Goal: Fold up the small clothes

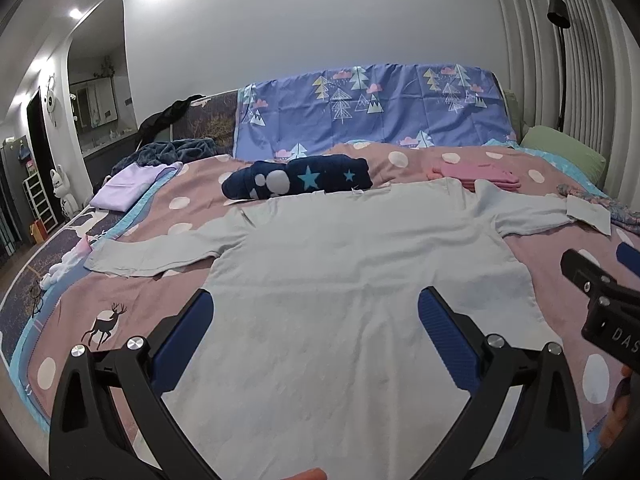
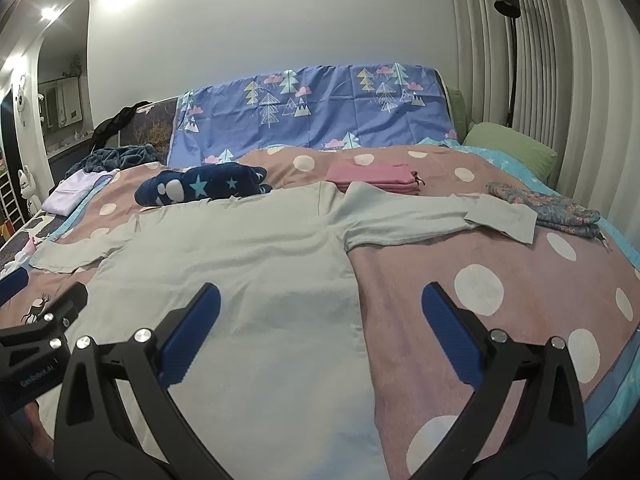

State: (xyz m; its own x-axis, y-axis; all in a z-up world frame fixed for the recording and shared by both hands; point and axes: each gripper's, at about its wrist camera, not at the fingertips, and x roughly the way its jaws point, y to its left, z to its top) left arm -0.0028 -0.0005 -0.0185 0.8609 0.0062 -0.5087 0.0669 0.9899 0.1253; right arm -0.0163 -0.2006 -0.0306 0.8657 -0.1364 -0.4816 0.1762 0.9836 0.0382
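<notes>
Pretty cozy bedroom: plain white wall [image 1: 300, 20] across the top, pleated pale curtains [image 1: 532, 40] upper right with a black floor lamp [image 1: 559, 12] in front. Arched doorway [image 1: 96, 80] upper left, ceiling spots glaring there. Bed [image 2: 500, 300] fills the lower frame, pink polka-dot cover, green pillow [image 2: 512, 144] at right.

Left gripper [image 1: 314, 330], right gripper [image 2: 320, 330]: black forked plastic arms, ribbed blue pads [image 1: 450, 338], silver round screws, faint white lettering on side.
</notes>
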